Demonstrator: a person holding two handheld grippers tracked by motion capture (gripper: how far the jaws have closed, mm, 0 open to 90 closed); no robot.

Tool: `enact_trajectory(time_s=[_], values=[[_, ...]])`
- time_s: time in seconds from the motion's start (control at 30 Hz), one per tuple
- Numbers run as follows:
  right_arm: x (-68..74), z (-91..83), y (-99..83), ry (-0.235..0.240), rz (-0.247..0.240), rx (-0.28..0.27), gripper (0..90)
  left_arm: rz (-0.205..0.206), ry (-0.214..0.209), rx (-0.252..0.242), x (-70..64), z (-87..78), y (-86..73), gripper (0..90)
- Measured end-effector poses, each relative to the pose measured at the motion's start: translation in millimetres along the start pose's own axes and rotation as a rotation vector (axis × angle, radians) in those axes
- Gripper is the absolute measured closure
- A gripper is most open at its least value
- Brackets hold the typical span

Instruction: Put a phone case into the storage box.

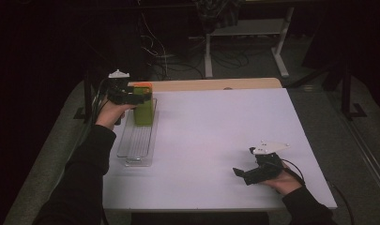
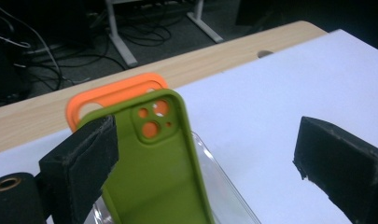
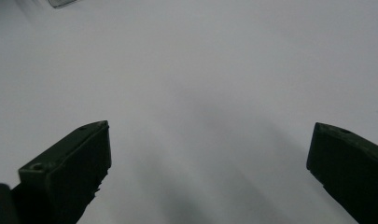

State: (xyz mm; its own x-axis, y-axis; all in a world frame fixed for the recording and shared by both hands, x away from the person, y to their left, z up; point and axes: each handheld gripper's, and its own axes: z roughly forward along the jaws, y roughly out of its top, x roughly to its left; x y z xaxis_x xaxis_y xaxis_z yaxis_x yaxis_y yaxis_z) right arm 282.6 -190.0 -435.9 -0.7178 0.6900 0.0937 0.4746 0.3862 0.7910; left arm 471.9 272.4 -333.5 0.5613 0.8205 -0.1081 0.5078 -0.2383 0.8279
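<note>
The left gripper (image 1: 131, 96) is at the far left of the white table (image 1: 216, 140), its jaws spread wide and holding nothing. In the left gripper view (image 2: 205, 158) an olive-green soft plastic phone case (image 2: 158, 172) stands upright between the jaws, close against the left-hand one and well apart from the other; whether it touches the near jaw cannot be determined. An orange phone case (image 2: 112, 93) of like shape stands directly behind the green one. Both cases stand at the far end of a clear, ribbed plastic tray (image 1: 137, 143), which lies lengthwise along the table's left edge. The right gripper (image 1: 246, 174) is low over bare table near the front right, jaws likewise wide apart (image 3: 210, 158) and holding nothing.
</note>
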Motion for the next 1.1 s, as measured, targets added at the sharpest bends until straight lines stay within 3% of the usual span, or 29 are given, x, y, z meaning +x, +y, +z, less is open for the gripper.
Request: enact_trajectory(time_s=[0.3, 0.53, 1.1], values=[[1.2, -0.1, 0.6, -0.002, -0.006, 0.007, 0.0, 0.039, -0.085, 0.024, -21.7, -13.9, -2.6, 6.1], [0.3, -0.6, 1.7, -0.005, -0.017, 0.003, 0.0, 0.074, -0.133, 0.011, -39.0, -26.0, -7.4, 6.3], [-0.8, -9.0, 13.5, 0.008, -0.012, -0.020, 0.0, 0.125, -0.201, 0.011, -68.0, -46.0, -37.0, 6.5]])
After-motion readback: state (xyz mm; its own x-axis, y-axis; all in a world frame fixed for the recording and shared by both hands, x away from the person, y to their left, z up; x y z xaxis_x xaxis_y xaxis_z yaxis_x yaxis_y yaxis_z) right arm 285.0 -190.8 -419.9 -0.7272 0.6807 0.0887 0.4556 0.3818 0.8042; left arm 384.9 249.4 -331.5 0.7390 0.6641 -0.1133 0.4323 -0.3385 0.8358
